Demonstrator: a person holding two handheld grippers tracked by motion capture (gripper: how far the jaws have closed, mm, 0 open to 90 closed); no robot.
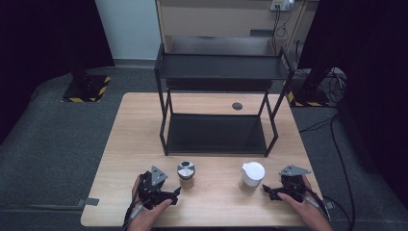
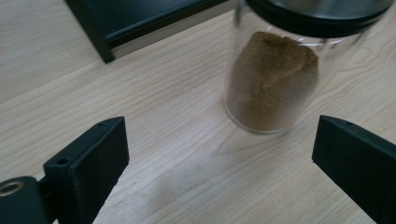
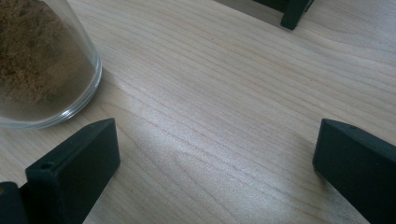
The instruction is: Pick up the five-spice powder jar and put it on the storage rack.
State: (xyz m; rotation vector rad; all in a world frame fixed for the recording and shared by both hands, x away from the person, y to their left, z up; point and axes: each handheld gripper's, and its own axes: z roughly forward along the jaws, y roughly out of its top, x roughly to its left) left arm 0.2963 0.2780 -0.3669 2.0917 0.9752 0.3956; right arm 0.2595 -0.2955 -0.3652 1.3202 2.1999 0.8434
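Two glass jars of brown powder stand near the table's front edge. The jar with a metal lid (image 1: 186, 174) (image 2: 273, 74) is just right of my left gripper (image 1: 172, 194) (image 2: 219, 163), which is open, the jar ahead of its jaws and apart from them. The jar with a white lid (image 1: 252, 176) (image 3: 37, 70) stands left of my right gripper (image 1: 266, 190) (image 3: 215, 168), also open, the jar's base off to the left of its jaws. A black two-tier shelf rack (image 1: 219, 103) stands behind both jars.
The wooden table (image 1: 139, 144) has bare room at left and right of the rack. A dark round disc (image 1: 237, 106) lies behind the rack. A rack leg (image 2: 98, 44) (image 3: 294, 14) stands ahead of each gripper. Grey floor surrounds the table.
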